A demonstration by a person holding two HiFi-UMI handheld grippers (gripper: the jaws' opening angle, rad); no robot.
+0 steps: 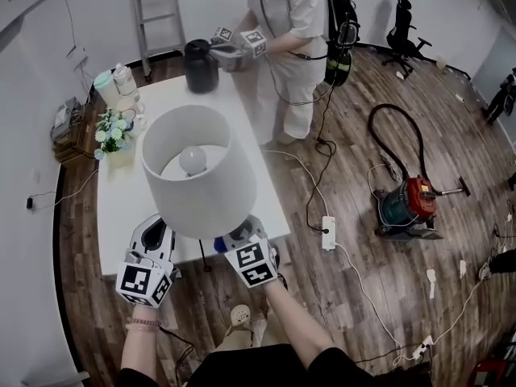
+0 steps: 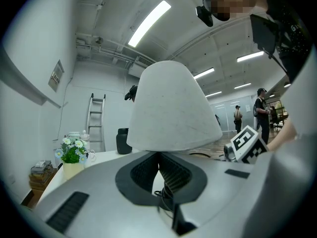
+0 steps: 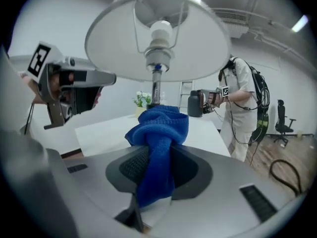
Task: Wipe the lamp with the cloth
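Clamped in the right gripper (image 3: 157,155) fingers: bunched blue cloth (image 3: 158,125), just under the lamp (image 3: 153,38) shade. Left gripper (image 2: 159,157) fingers pinched nearly together at the shade's rim. Farther along the white surface (image 1: 234,103), flowers (image 1: 111,130) in a pale vase (image 1: 121,158); farthest, black pot (image 1: 201,65), contents unseen.

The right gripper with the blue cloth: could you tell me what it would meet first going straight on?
Probably the lamp stem, just below the bulb socket; it stands directly beyond the cloth clamped in the right gripper, though depth is unclear.
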